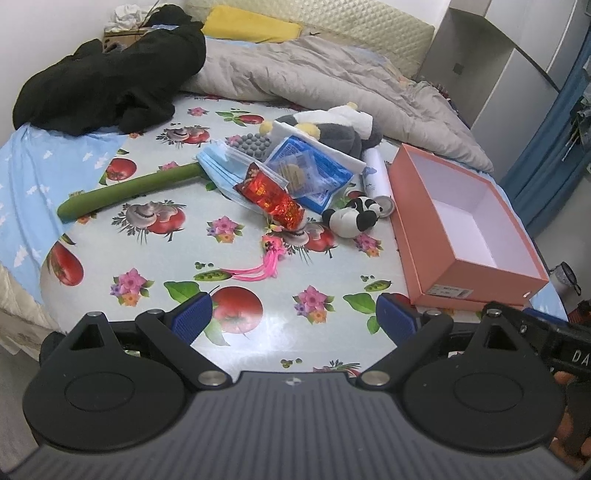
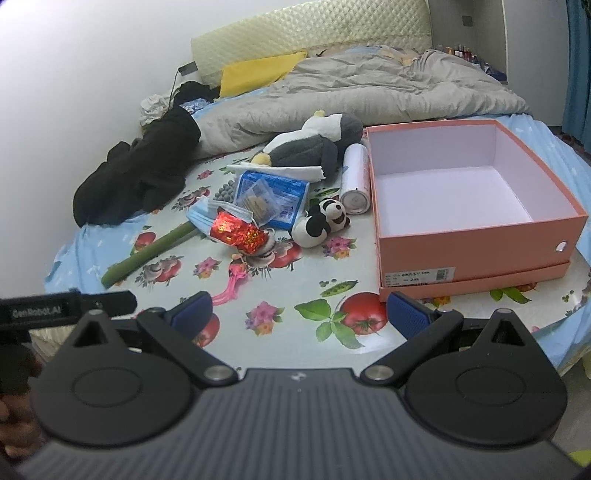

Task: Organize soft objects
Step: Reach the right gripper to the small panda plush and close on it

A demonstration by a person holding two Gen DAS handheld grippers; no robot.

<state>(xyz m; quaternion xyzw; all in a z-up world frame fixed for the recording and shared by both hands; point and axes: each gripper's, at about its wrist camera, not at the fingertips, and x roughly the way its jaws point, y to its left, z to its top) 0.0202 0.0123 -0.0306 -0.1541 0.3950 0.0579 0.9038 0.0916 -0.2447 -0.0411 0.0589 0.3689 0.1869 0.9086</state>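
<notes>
A small panda plush lies on the fruit-print cloth beside an open, empty pink box. Behind it rests a larger grey and white plush. A pile holds a blue face mask, a red foil packet, a blue snack bag and a white can. A green stem and a pink tassel lie nearer. My left gripper and right gripper both hang open and empty over the near cloth.
Black clothing is heaped at the left on the bed. A grey quilt and a yellow pillow lie at the back by the headboard. Bare patterned cloth spreads in front of the pile.
</notes>
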